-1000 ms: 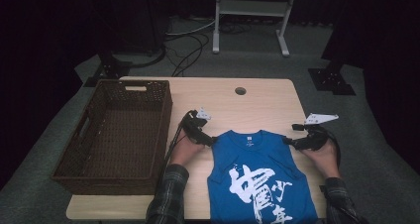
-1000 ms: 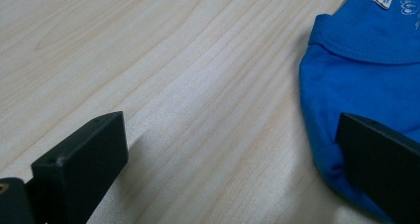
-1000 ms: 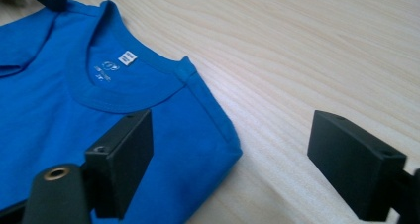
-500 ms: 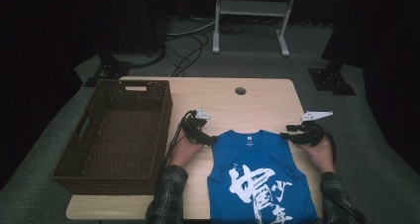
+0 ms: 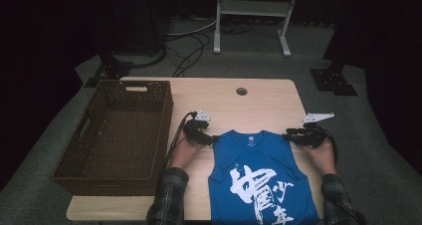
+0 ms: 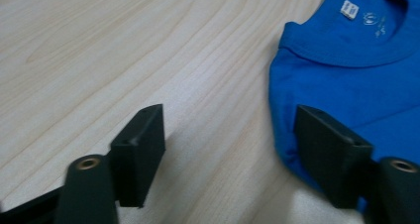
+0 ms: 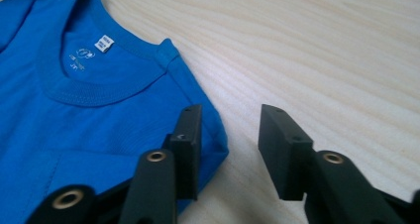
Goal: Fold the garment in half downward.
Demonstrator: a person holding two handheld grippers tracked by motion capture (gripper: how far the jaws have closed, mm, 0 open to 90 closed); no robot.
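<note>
A blue shirt (image 5: 259,180) lies flat on the table (image 5: 259,103). The left gripper (image 5: 211,140) and right gripper (image 5: 288,134) have just been closing, jaws still apart, each straddling a shoulder edge. The hem is cut off.

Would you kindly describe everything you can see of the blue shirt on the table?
The blue shirt is a sleeveless top of soft knit fabric, with a ribbed round collar, a small white label inside the neck and large white brush-style characters across the chest. It lies flat, print up, on the near part of the wooden table, collar pointing away from the person. The left gripper and right gripper sit at its two shoulder corners; each has one jaw over the fabric, with jaws not yet pinched together.
</note>
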